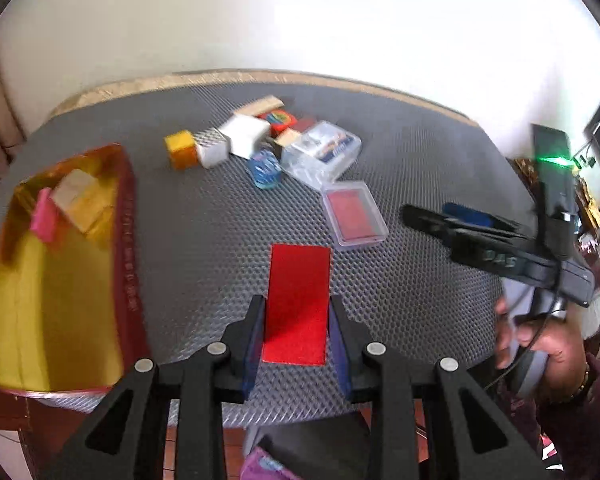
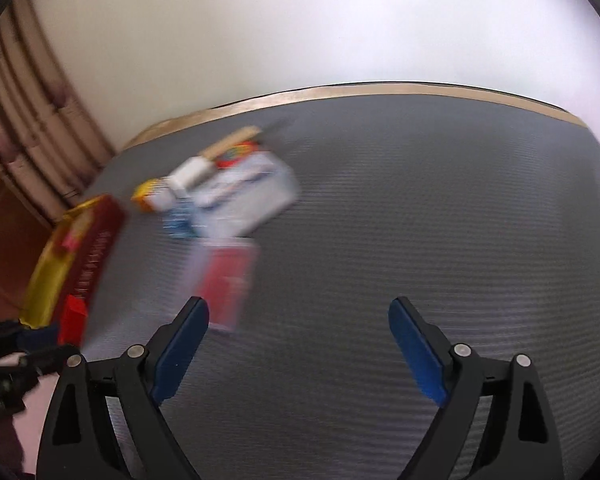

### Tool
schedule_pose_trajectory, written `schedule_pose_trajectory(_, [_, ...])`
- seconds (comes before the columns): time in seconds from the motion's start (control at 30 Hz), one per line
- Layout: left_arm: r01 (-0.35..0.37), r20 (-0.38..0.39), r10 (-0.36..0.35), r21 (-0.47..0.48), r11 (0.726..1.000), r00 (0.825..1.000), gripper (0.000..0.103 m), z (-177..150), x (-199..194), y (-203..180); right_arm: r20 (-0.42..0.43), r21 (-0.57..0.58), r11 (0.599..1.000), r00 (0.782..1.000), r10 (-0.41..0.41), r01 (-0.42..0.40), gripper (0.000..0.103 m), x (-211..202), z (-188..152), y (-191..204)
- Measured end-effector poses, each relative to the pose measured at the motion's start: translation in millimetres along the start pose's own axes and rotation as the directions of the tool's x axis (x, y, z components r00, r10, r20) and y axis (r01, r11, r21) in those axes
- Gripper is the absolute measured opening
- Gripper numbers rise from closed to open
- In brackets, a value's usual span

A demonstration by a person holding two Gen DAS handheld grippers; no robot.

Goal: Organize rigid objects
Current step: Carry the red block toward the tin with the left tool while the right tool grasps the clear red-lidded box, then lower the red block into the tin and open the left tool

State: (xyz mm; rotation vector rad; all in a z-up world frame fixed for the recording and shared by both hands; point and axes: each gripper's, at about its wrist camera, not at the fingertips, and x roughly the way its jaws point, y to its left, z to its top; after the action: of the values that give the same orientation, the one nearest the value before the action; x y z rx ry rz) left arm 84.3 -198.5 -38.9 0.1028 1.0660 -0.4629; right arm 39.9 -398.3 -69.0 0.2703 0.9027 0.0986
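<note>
plainly, a red block (image 1: 296,304) is clamped between the blue pads of the left gripper (image 1: 296,320), lifted above the grey mat (image 1: 400,160) that covers the table, near the table's front edge. at the table's left edge a gold-lined box (image 1: 60,280) with a dark red outer wall is seen standing open; a pink piece (image 1: 44,216) and a pale cream block (image 1: 76,192) are lying in its far end. toward the table's far edge a loose cluster is gathered: a yellow cube (image 1: 182,150), a white box (image 1: 244,134), a wooden block (image 1: 260,106), a blue patterned ball (image 1: 265,168) and a clear plastic case (image 1: 320,152), most of them touching. just in front of that cluster a clear card case (image 1: 354,216) with a red deck inside is laid flat, apart from the held block.

the right gripper (image 2: 298,344) is held over bare mat toward the table's right side, its jaws wide apart with nothing between them. its handle is grasped by a hand (image 1: 540,344) in a dark sleeve at the front right corner. in the right wrist view everything on the mat is smeared by blur.
</note>
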Motion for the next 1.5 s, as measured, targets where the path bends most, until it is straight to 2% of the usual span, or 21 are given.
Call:
schedule_pose_trajectory(0.1, [-0.024, 0.035, 0.024, -0.024, 0.999, 0.999, 0.031, -2.1, -19.5, 10.2, -0.029, -0.045, 0.999, 0.999, -0.023, 0.022, 0.095, 13.6, 4.0, 25.1])
schedule_pose_trajectory(0.23, [-0.049, 0.057, 0.053, -0.071, 0.996, 0.997, 0.031, -8.6, -41.5, 29.8, -0.061, -0.061, 0.997, 0.997, -0.048, 0.044, 0.095, 33.0, 10.0, 39.8])
schedule_pose_trajectory(0.47, [-0.088, 0.080, 0.104, -0.175, 0.981, 0.991, 0.031, -17.0, -68.3, 73.8, -0.107, -0.060, 0.994, 0.989, -0.098, 0.092, 0.093, 58.2, 10.5, 40.1])
schedule_pose_trajectory(0.53, [-0.106, 0.084, 0.125, -0.197, 0.975, 0.989, 0.031, -17.9, -74.3, 86.7, -0.119, -0.069, 0.993, 0.988, -0.102, 0.095, 0.086, 65.0, 10.4, 41.1])
schedule_pose_trajectory(0.63, [-0.140, 0.079, 0.162, -0.232, 0.963, 0.984, 0.031, -16.5, -77.0, 106.2, -0.109, -0.104, 0.989, 0.987, -0.118, 0.107, 0.065, 66.0, 10.0, 43.1])
schedule_pose_trajectory(0.67, [-0.150, 0.074, 0.172, -0.242, 0.959, 0.982, 0.031, -15.2, -76.1, 112.6, -0.107, -0.109, 0.988, 0.987, -0.117, 0.105, 0.053, 65.7, 10.4, 43.1])
schedule_pose_trajectory(0.7, [-0.159, 0.071, 0.182, -0.251, 0.955, 0.981, 0.031, -14.4, -75.4, 117.6, -0.102, -0.115, 0.988, 0.988, -0.120, 0.108, 0.052, 64.9, 10.7, 42.6])
schedule_pose_trajectory(0.9, [-0.239, 0.052, 0.259, -0.244, 0.940, 0.964, 0.031, -4.2, -58.8, 144.4, -0.083, -0.091, 0.994, 0.994, -0.066, 0.059, 0.051, 58.6, 7.9, 34.7])
schedule_pose_trajectory(1.2, [-0.294, -0.009, 0.304, -0.284, 0.913, 0.953, 0.031, 1.0, -25.9, 188.9, -0.064, -0.077, 0.997, 0.998, -0.004, -0.001, 0.051, 39.7, 8.5, 42.8])
schedule_pose_trajectory(1.33, [-0.295, -0.022, 0.301, -0.286, 0.912, 0.953, 0.031, 3.7, -15.6, 202.5, -0.052, -0.083, 0.996, 0.999, 0.014, -0.018, 0.051, 32.0, 9.0, 51.1])
schedule_pose_trajectory(1.5, [-0.345, -0.032, 0.349, -0.253, 0.904, 0.937, 0.031, 9.6, -4.7, 209.1, -0.041, -0.095, 0.995, 0.999, 0.033, -0.037, 0.051, 27.0, 11.7, 61.1])
